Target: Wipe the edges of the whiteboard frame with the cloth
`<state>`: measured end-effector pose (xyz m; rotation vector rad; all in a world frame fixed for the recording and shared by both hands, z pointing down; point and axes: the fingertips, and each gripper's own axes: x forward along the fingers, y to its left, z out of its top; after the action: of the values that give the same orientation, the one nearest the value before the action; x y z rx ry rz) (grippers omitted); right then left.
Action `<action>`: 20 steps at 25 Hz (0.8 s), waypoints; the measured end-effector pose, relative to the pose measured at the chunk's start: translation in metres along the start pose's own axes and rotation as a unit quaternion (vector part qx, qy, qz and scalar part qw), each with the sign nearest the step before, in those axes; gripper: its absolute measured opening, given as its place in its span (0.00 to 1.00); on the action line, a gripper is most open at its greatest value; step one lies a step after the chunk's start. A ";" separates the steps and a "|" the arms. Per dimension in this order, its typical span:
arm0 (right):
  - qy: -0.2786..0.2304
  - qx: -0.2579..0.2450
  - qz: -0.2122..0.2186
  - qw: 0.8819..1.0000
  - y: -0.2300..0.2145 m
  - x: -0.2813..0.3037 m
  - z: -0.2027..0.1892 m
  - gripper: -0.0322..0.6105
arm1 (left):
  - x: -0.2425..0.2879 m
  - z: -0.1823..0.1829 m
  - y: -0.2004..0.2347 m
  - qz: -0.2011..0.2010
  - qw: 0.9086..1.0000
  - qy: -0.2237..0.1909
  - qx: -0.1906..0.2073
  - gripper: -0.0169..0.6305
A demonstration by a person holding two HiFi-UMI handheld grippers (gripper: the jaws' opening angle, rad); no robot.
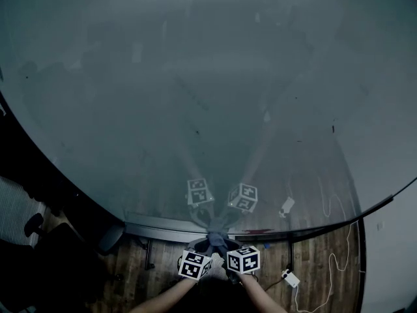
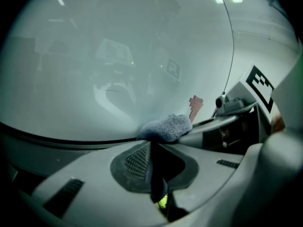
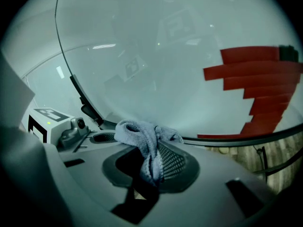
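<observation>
Cloth (image 3: pixel 137 132), between fingers (image 3: pixel 174 163), left gripper (image 2: pixel 152 150), right gripper (image 3: pixel 150 157)

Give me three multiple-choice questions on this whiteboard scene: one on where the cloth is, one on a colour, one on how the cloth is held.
1. Where is the cloth?
A. by the whiteboard's bottom edge
B. by its top edge
C. on the floor

2. What colour is the stepped mark on the board?
A. green
B. red
C. yellow

3. How is the cloth held?
A. lying loose
B. draped over a chair
C. clamped by the left gripper and the right gripper

Answers:
1 A, it sits at the lower frame.
2 B, the right gripper view shows it red.
3 C, each gripper view shows jaws pinching it.
</observation>
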<state>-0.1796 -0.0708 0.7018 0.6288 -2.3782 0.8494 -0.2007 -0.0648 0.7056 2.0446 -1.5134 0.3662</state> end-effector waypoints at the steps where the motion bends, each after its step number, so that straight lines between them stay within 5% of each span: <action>1: 0.000 0.002 0.001 1.000 -0.001 -0.001 0.000 0.18 | 0.001 0.000 -0.001 -0.001 1.000 0.001 0.001 0.06; 20: -0.001 0.006 0.051 0.999 -0.008 -0.004 0.003 0.18 | 0.005 0.005 -0.004 0.058 0.998 -0.019 -0.018 0.06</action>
<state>-0.1730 -0.0774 0.7013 0.5177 -2.4256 0.9068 -0.1953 -0.0708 0.7034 1.9505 -1.6559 0.3428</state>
